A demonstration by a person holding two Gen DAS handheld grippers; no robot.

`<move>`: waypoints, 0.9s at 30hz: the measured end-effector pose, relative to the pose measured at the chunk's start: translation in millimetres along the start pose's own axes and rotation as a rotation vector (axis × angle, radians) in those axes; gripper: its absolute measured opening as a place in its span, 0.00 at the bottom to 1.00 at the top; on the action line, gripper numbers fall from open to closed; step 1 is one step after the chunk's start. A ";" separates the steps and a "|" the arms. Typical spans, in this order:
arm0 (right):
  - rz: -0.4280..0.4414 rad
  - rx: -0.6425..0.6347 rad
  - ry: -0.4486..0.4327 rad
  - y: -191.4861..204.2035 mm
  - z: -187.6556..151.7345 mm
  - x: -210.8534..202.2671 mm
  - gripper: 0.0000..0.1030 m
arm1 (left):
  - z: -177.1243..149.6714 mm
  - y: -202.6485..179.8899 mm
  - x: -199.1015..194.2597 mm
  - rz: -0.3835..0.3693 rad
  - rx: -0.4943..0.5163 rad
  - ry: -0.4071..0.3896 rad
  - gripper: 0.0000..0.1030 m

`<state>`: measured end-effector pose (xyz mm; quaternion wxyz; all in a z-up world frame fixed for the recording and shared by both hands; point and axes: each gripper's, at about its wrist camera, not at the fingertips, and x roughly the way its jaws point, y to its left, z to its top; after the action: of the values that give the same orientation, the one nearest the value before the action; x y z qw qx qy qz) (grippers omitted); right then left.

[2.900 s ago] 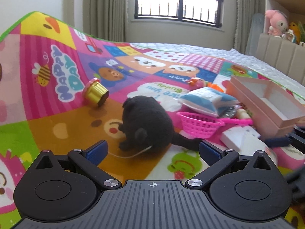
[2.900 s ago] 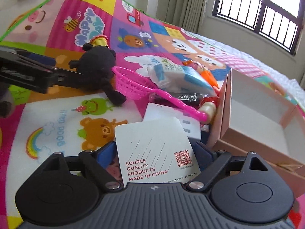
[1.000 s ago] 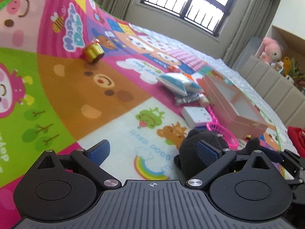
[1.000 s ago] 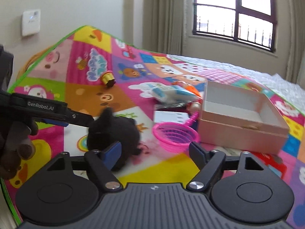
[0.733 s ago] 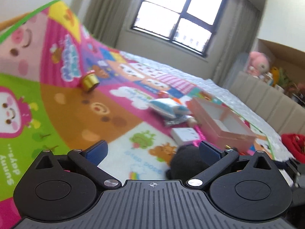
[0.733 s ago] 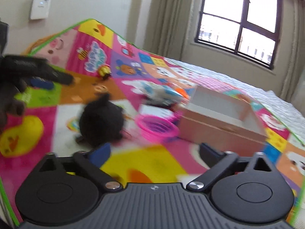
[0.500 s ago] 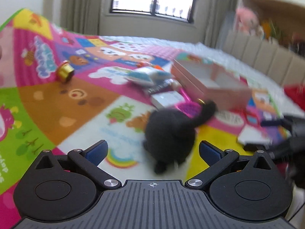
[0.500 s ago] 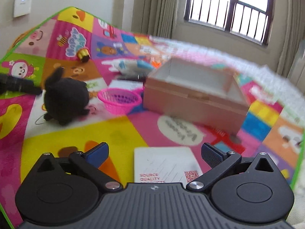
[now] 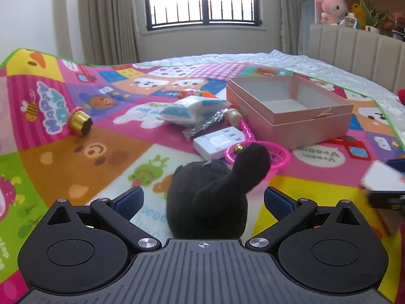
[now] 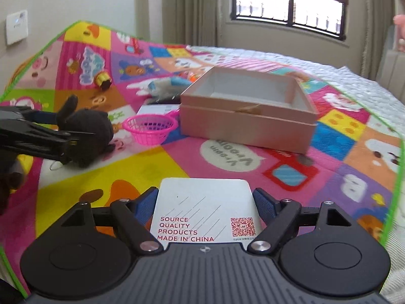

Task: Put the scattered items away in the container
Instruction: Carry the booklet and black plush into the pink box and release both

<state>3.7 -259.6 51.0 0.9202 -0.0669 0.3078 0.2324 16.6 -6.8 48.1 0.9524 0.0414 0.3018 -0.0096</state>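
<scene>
A black plush toy lies on the colourful play mat between the wide-open fingers of my left gripper; the pads stand apart from it. It also shows in the right wrist view. My right gripper is shut on a white card box with red print, held above the mat. The open pink box stands ahead, also in the right wrist view. A pink basket lies beside the plush.
On the mat lie a gold cup, a blue-white packet, a dark foil wrapper, a white flat box and an orange toy. A padded headboard stands at the right.
Both grippers swung round to face the pink box. The plush now lies between the left fingers. The right gripper closed on the white card box that lay on the mat.
</scene>
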 end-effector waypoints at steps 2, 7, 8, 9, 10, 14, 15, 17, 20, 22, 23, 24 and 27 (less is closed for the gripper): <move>-0.017 0.016 -0.016 -5.3 0.9 -11.6 0.79 | 0.0 -2.8 3.3 -0.002 0.009 0.013 1.00; -0.047 0.015 -0.055 -11.7 -0.8 -36.4 0.79 | -7.6 -5.5 7.5 0.019 0.021 0.057 0.70; -0.050 0.013 -0.060 -12.0 -1.1 -40.0 0.79 | -9.3 -5.0 5.6 0.019 0.018 0.051 0.68; -0.052 0.012 -0.066 -12.5 -0.8 -43.5 0.79 | -10.3 -5.0 1.6 0.016 0.015 0.045 0.67; -0.053 0.010 -0.072 -12.8 -0.9 -47.3 0.79 | -10.5 -6.0 -3.7 0.002 0.015 0.039 0.67; -0.063 0.004 -0.084 -17.7 -1.3 -57.7 0.79 | -11.9 -24.5 -31.3 -0.123 0.089 0.013 0.67; -0.065 0.009 -0.086 -20.6 -1.5 -59.9 0.79 | -11.7 -29.8 -37.5 -0.165 0.102 0.014 0.67; -0.072 0.024 -0.085 -25.9 -1.6 -62.2 0.79 | -9.1 -41.7 -48.8 -0.261 0.124 0.016 0.67; -0.078 0.062 -0.088 -37.2 3.3 -64.0 0.79 | 2.7 -56.0 -54.7 -0.332 0.149 -0.022 0.67; -0.082 0.078 -0.114 -44.2 12.1 -65.8 0.79 | 20.7 -60.9 -47.2 -0.360 0.154 -0.052 0.67; -0.084 0.088 -0.139 -49.1 21.1 -66.0 0.79 | 32.1 -62.8 -40.2 -0.368 0.155 -0.072 0.67; -0.082 0.096 -0.157 -52.9 29.6 -64.7 0.79 | 41.9 -65.2 -33.6 -0.367 0.155 -0.086 0.67; -0.055 0.139 -0.214 -69.1 70.9 -49.8 0.79 | 82.5 -71.9 -3.8 -0.350 0.135 -0.162 0.67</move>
<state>39.0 -321.0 136.3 0.9562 0.0140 0.2211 0.1911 57.7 -85.4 112.2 0.9524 0.0509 0.2255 -0.1985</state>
